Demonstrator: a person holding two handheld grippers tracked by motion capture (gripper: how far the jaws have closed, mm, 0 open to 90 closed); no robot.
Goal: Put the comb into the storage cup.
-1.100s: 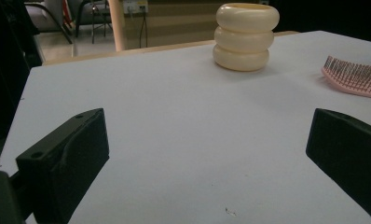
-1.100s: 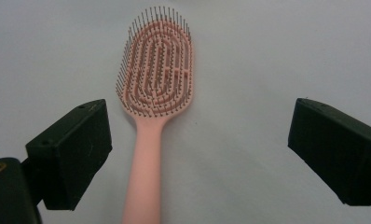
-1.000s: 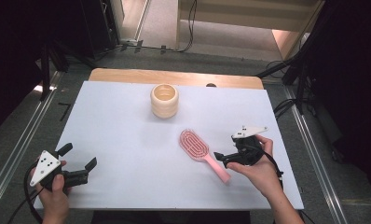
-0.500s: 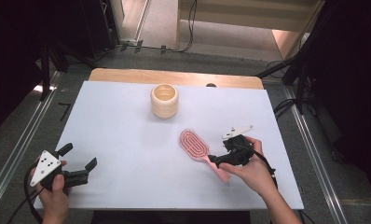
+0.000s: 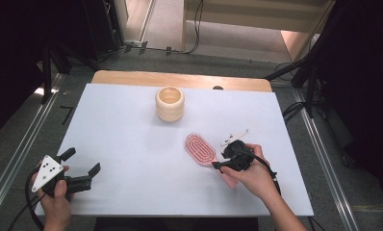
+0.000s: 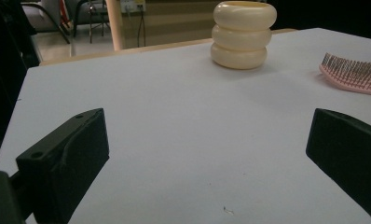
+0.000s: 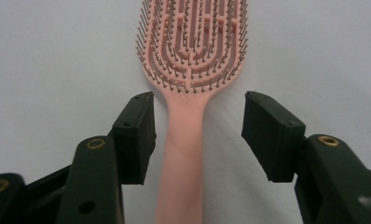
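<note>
A pink hairbrush (image 5: 201, 149) is seen lying bristles up on the white table (image 5: 132, 130), at about four o'clock from the table's middle, its handle running toward five o'clock under the right hand (image 5: 251, 174). The right gripper (image 5: 218, 163) is held low over that handle, the forearm entering from the lower edge at five o'clock and the wrist bent so the gripper points toward ten o'clock. In the right gripper view the handle (image 7: 182, 154) is framed between the two black jaws, which have just been closing; the left jaw is seen very close to the handle and the right one clearly apart, so no pinch is made. The left gripper (image 5: 79, 166) is held near the table's seven o'clock corner, jaws spread wide with only bare table between them. A cream ribbed pot (image 5: 170, 103) is seen at twelve o'clock, well apart from the brush, with an unobstructed stretch of table between.
</note>
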